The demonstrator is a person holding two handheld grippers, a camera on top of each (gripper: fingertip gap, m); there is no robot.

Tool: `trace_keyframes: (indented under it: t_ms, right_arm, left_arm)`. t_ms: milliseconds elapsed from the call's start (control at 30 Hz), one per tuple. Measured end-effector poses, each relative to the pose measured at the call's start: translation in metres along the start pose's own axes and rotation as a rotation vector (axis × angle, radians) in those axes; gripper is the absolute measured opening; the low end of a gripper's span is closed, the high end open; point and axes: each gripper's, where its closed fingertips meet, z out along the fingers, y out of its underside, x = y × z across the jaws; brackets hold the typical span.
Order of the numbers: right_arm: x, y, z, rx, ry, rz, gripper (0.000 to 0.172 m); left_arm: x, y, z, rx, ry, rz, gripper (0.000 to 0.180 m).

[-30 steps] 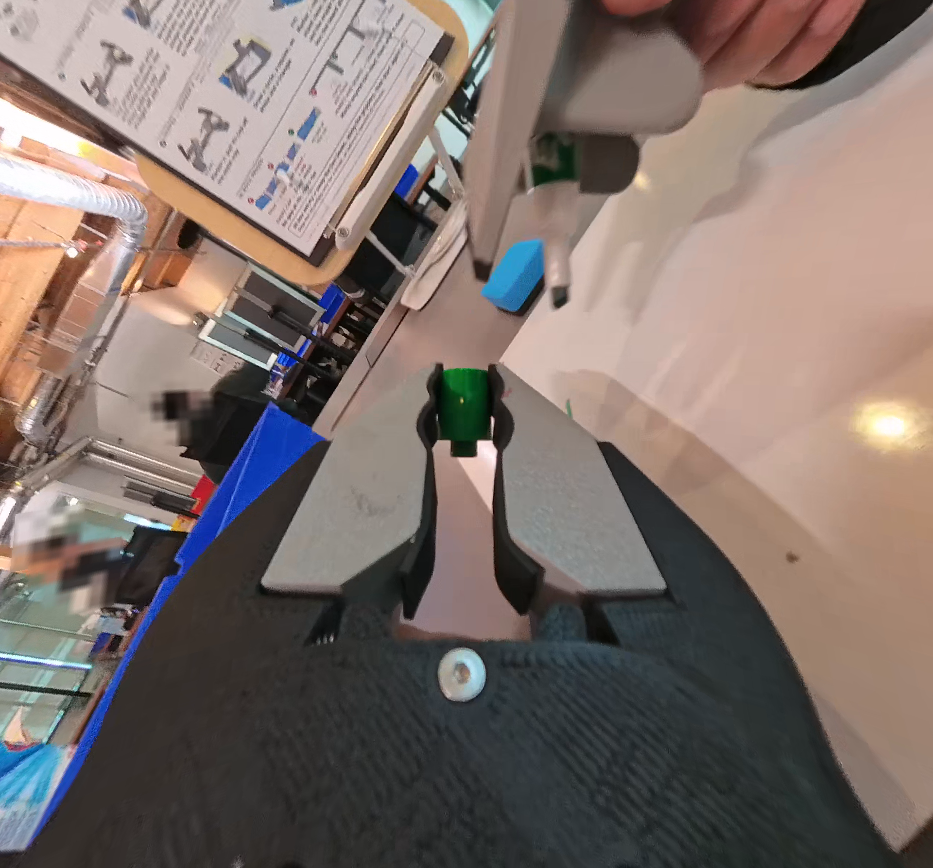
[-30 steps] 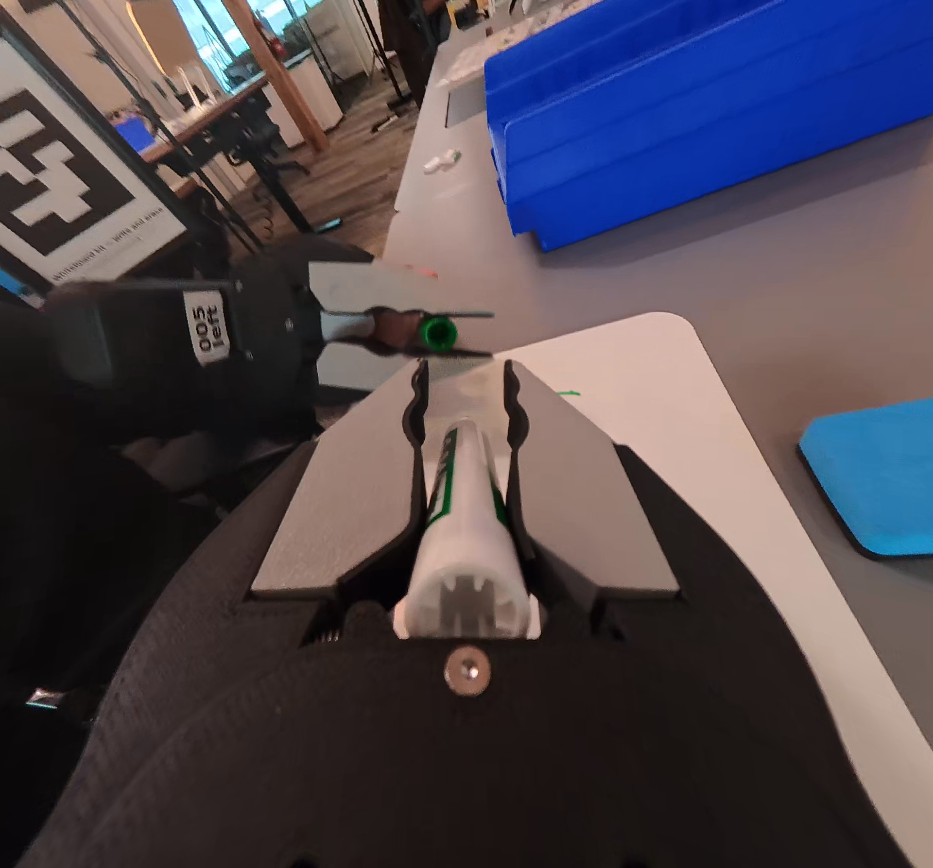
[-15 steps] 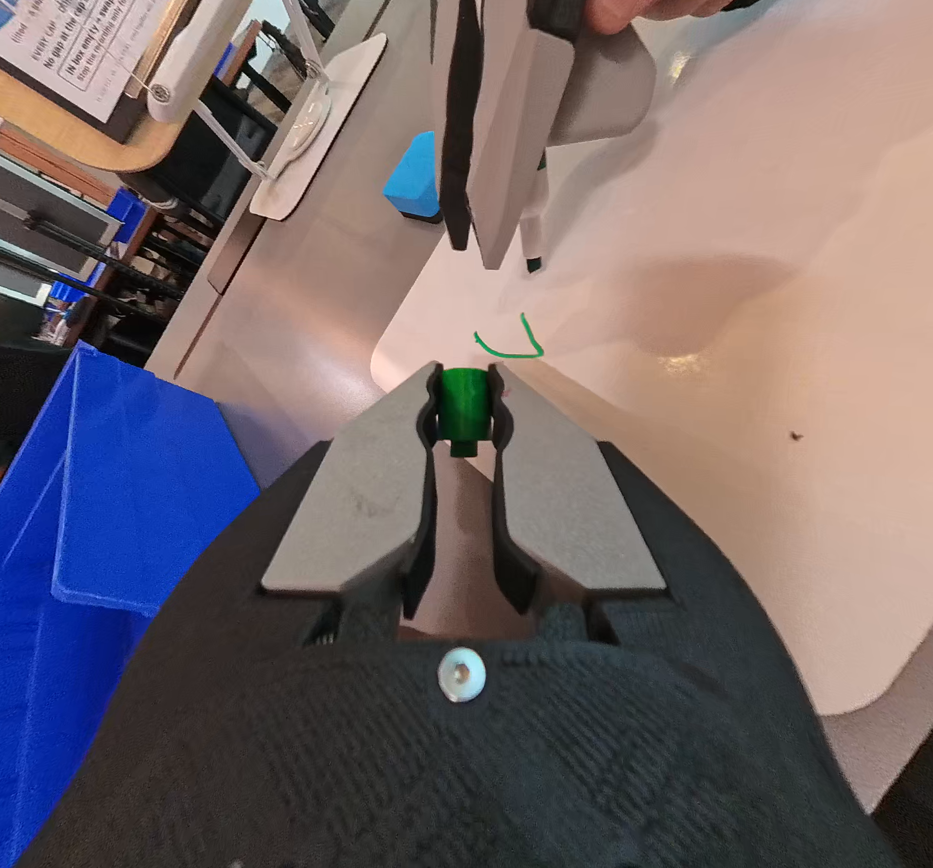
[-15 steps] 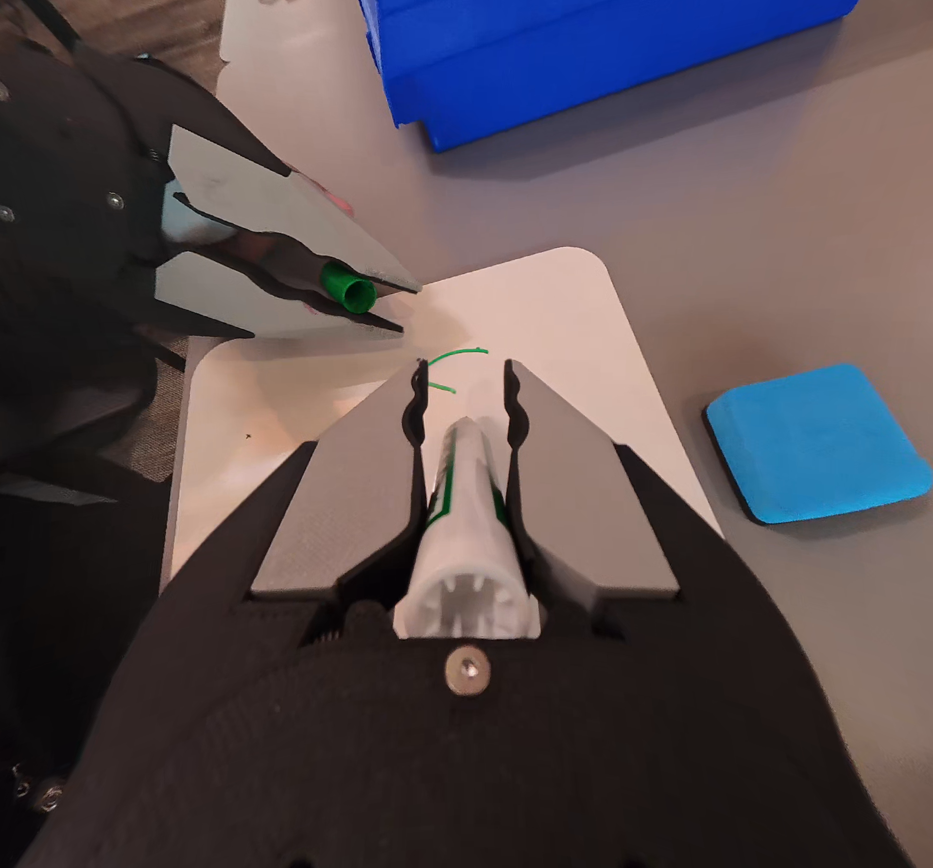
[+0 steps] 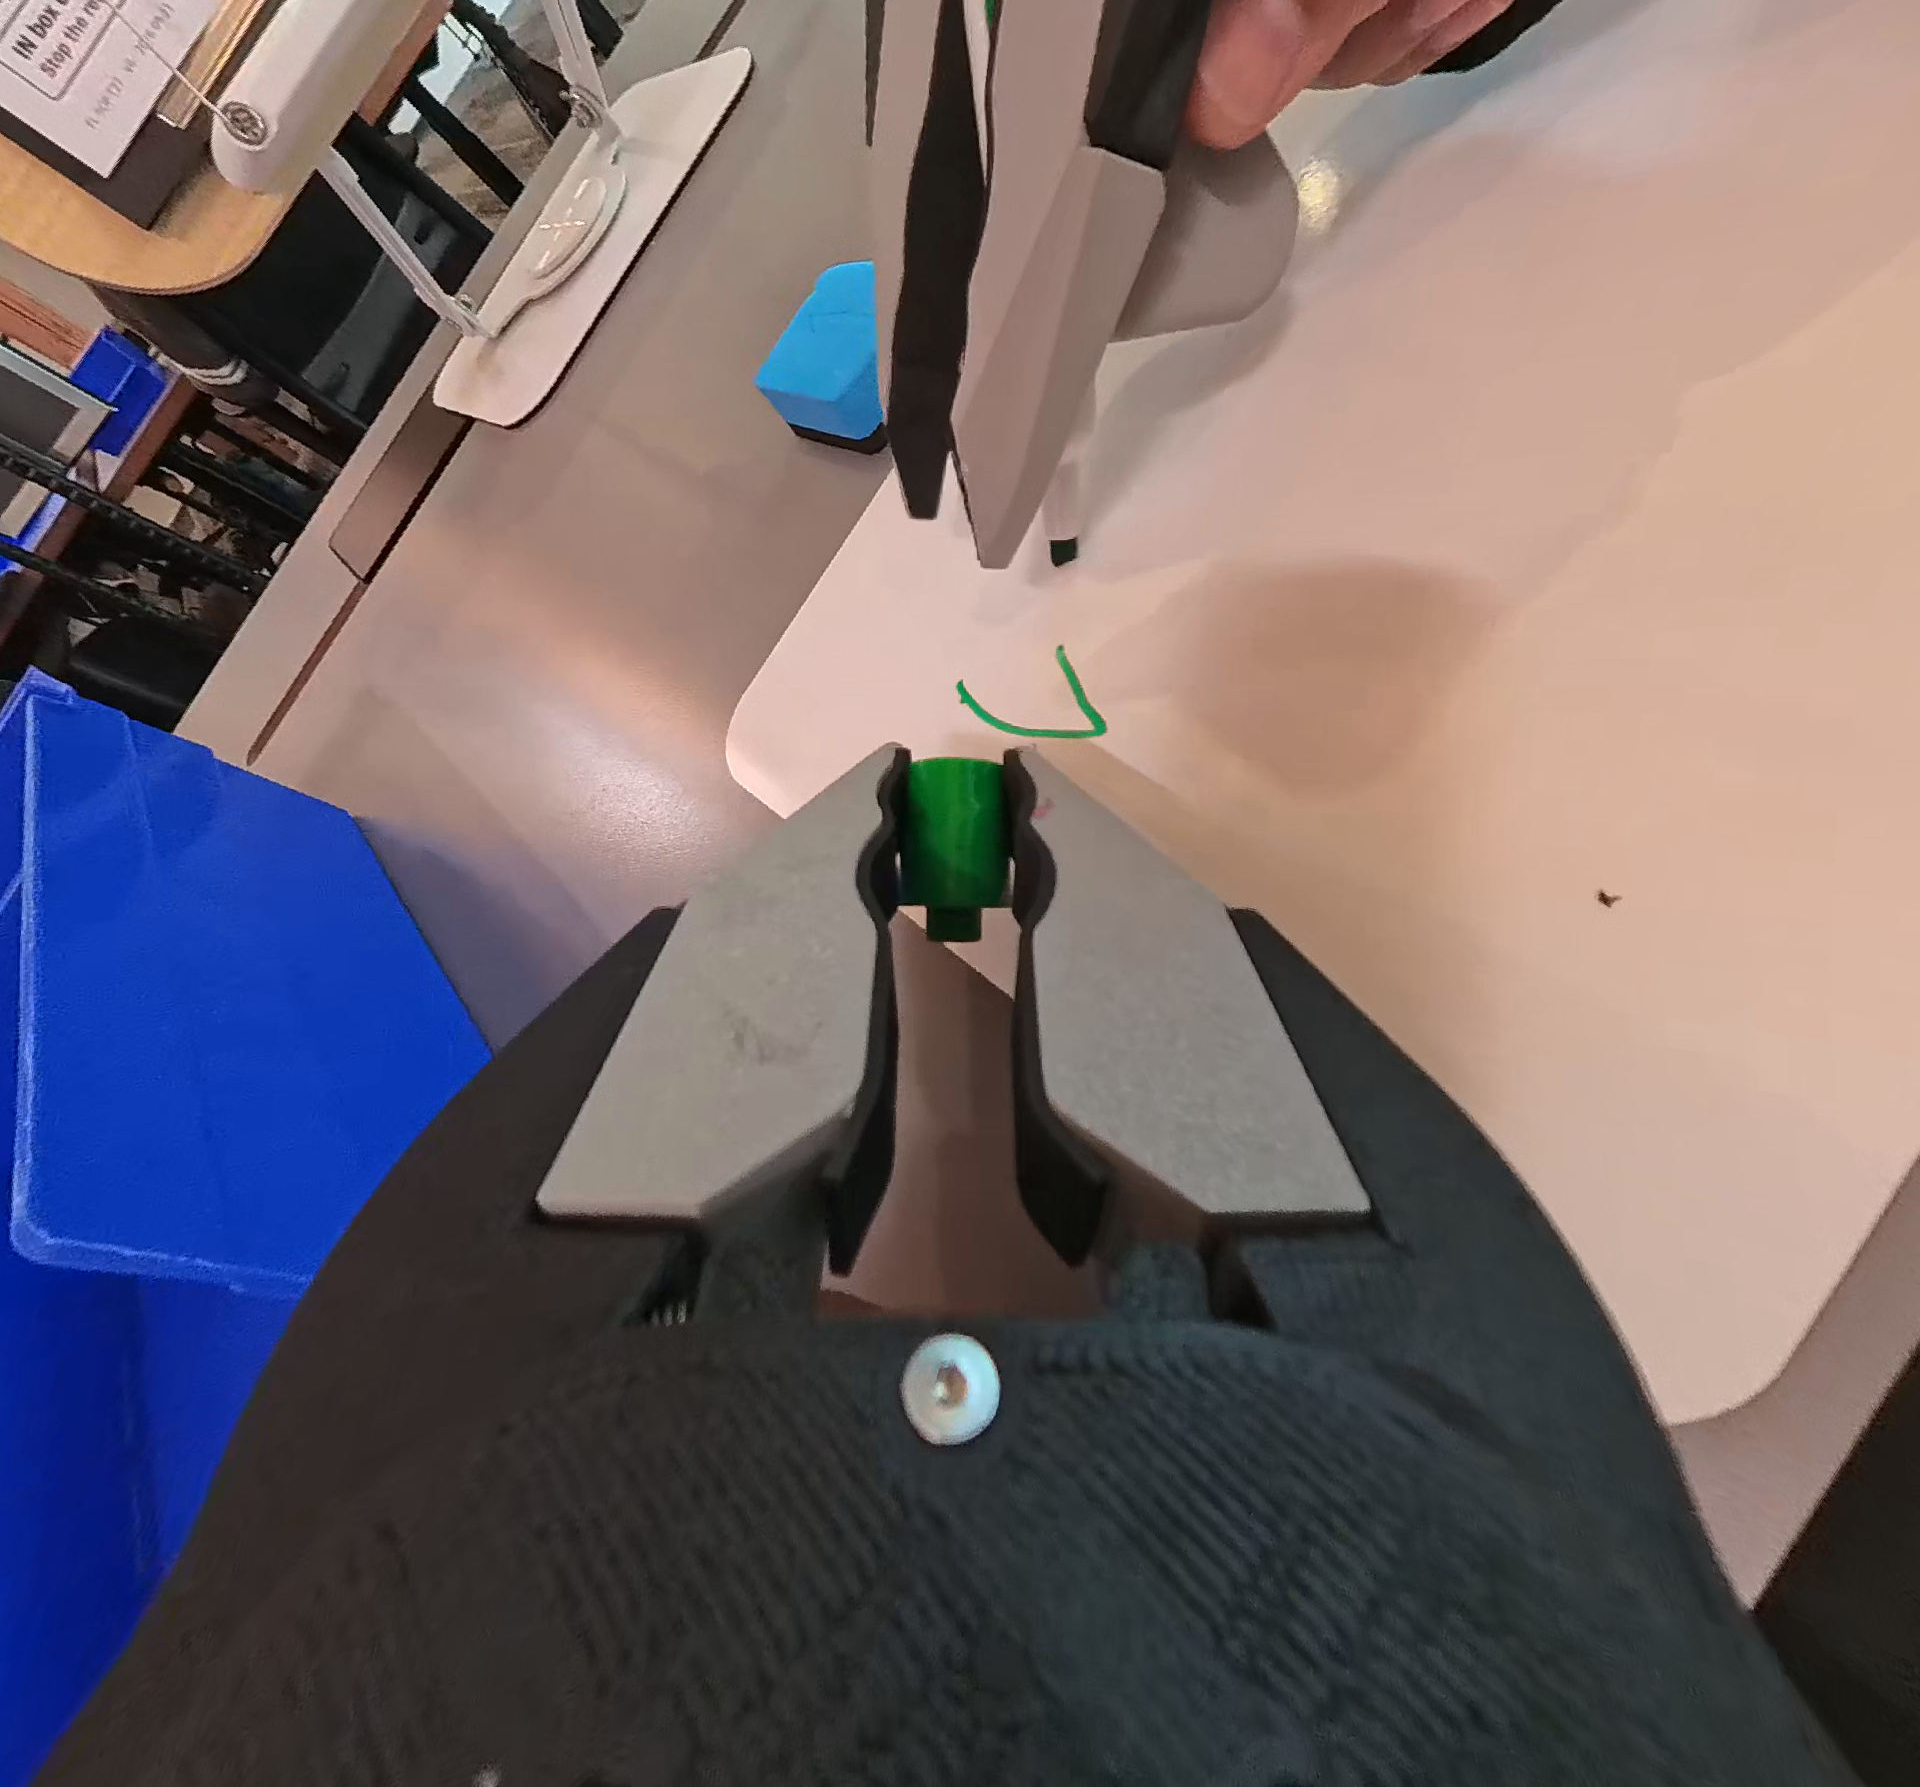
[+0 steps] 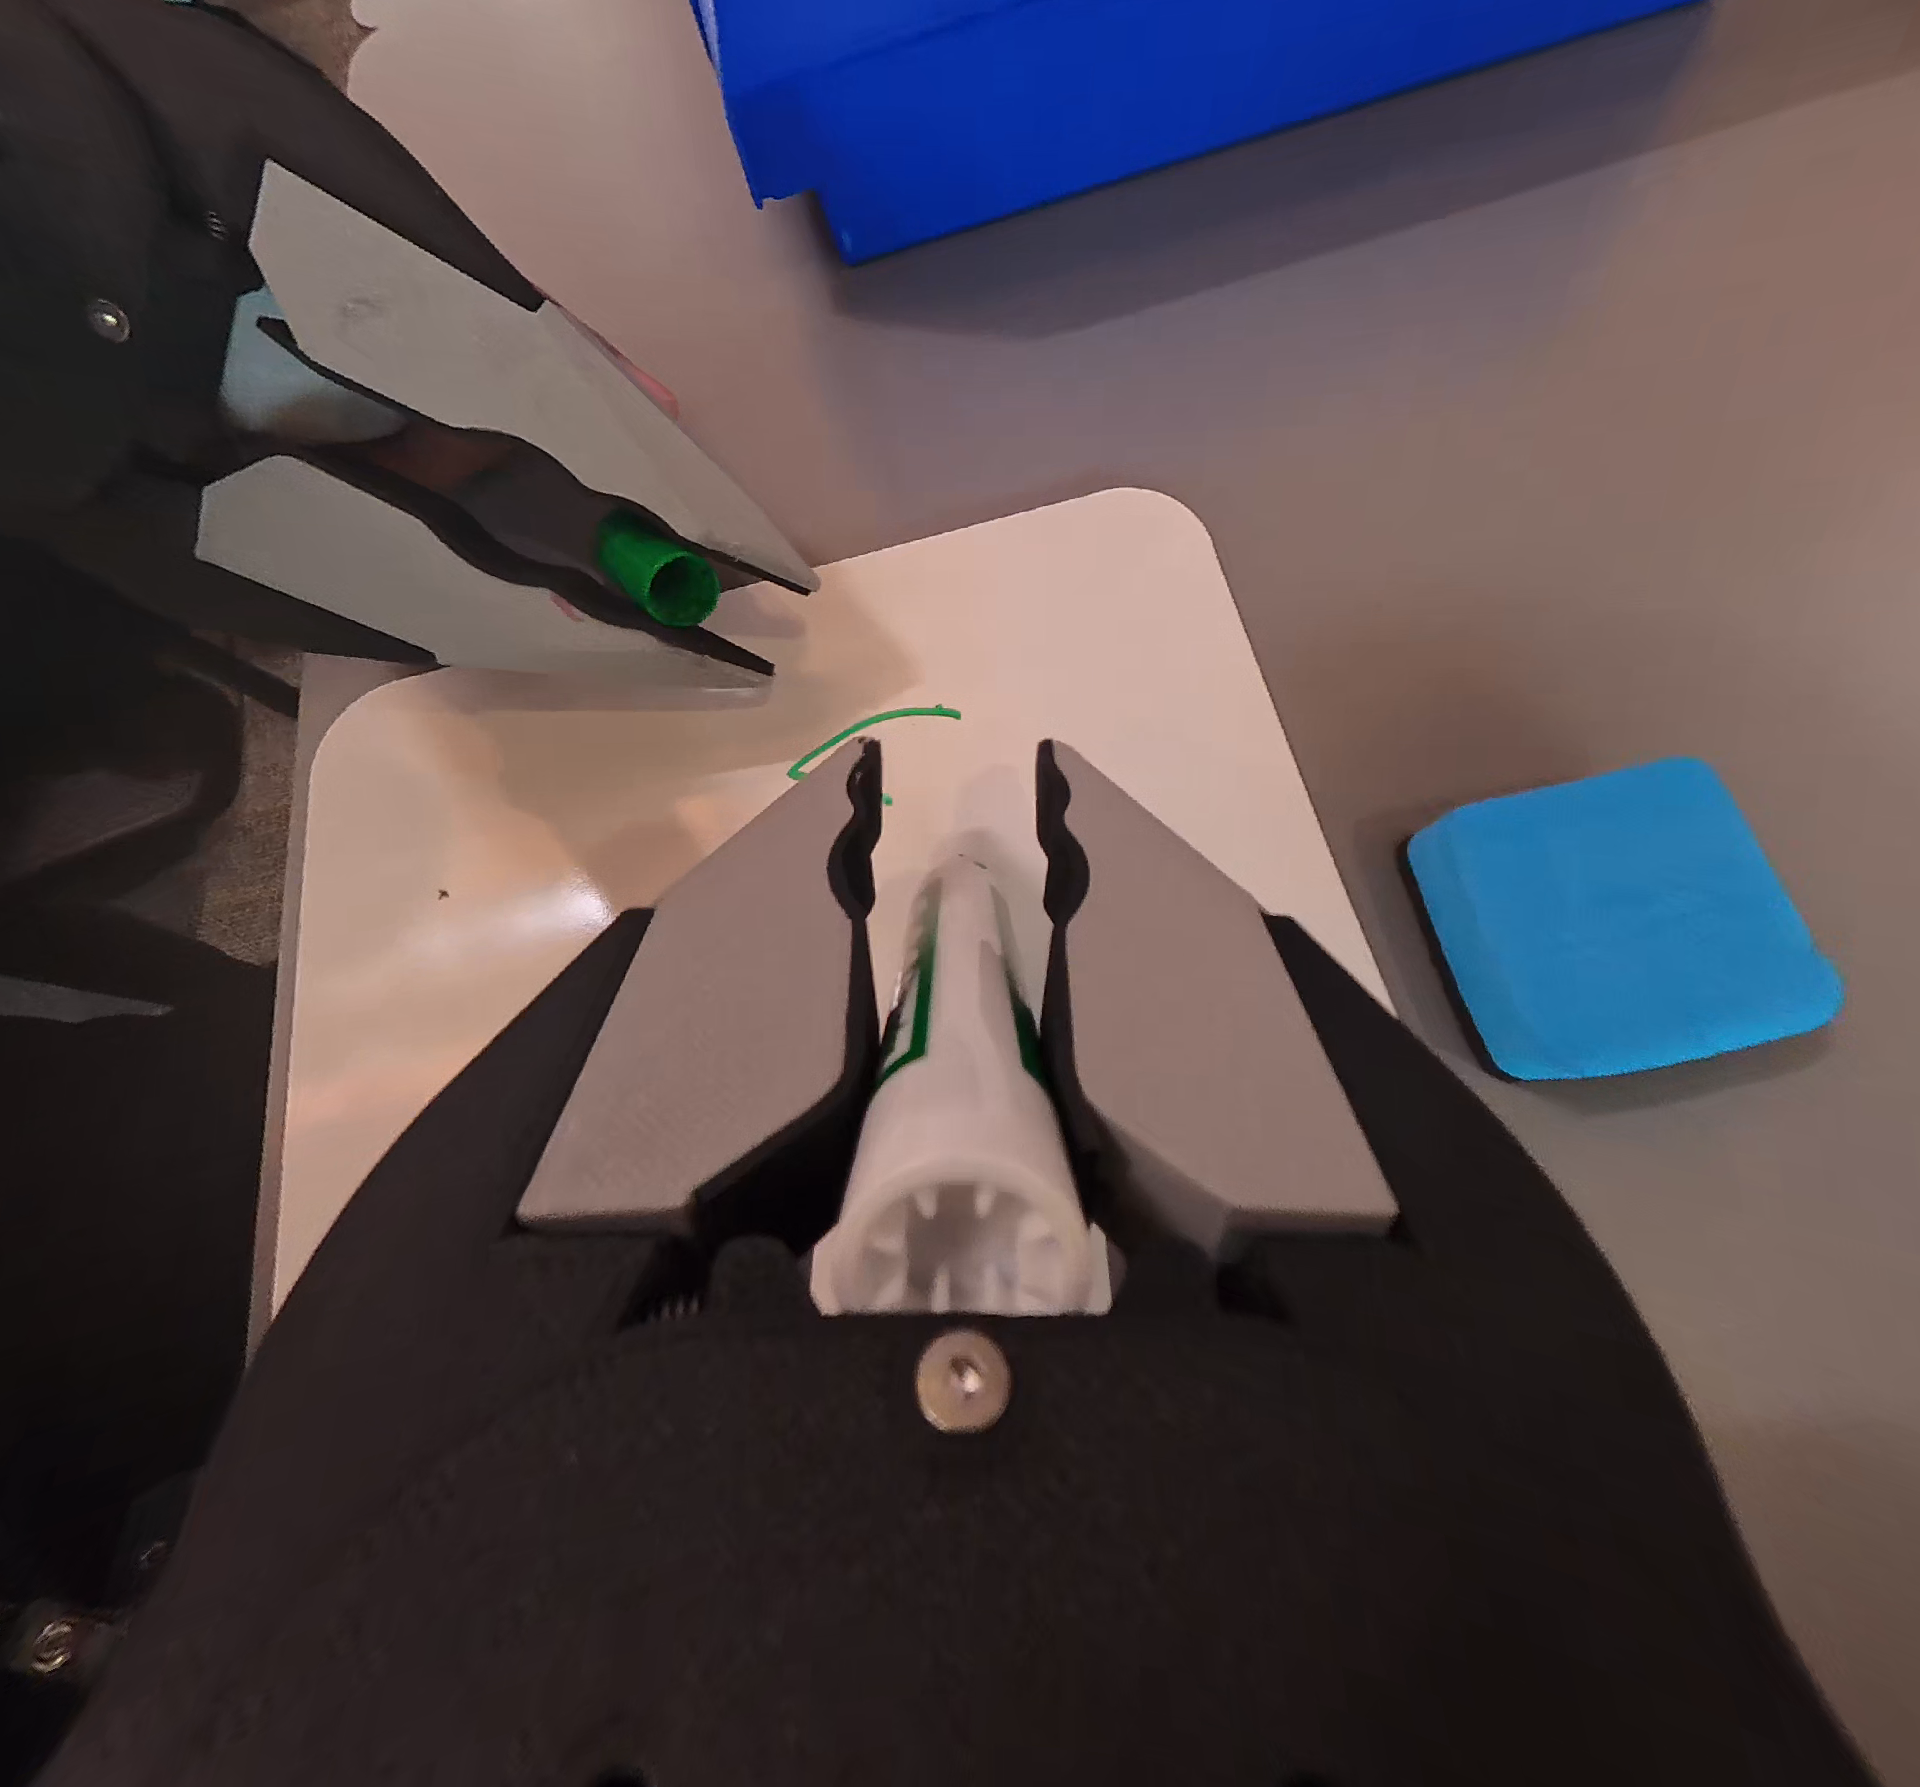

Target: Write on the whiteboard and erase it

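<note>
Green cap (image 5: 954, 838) pinched in left claw (image 5: 954, 781) | marker (image 6: 961, 1041) gripped in right claw (image 6: 958, 761)

Eraser (image 6: 1621, 916) right of whiteboard (image 6: 1091, 615), bin (image 6: 1195, 23) behind

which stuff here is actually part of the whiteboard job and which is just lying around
Part of the job:
whiteboard
green mark
marker, in the right gripper
green cap, in the left gripper
blue eraser

Just lying about:
blue bin
white lamp
</note>
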Motion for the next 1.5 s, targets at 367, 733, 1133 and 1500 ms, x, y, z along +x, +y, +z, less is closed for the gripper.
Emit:
trace_keyframes:
  t_ms: [367,733,1133,1500]
  right_arm:
    - [-0.012,0.000,0.004,-0.032,-0.065,-0.007,0.029]
    - [-0.031,0.020,-0.004,-0.103,-0.110,-0.021,0.029]
    - [-0.032,0.030,-0.017,-0.106,-0.155,0.041,0.029]
    - [-0.003,0.030,-0.020,-0.118,-0.066,0.069,0.029]
  left_arm:
    - [-0.002,0.000,0.000,-0.002,-0.016,0.002,0.015]
    - [-0.002,0.001,0.001,-0.006,-0.019,0.001,0.015]
    - [-0.002,0.002,0.002,-0.017,-0.026,0.012,0.015]
    - [-0.002,0.002,0.002,-0.020,-0.031,0.019,0.015]
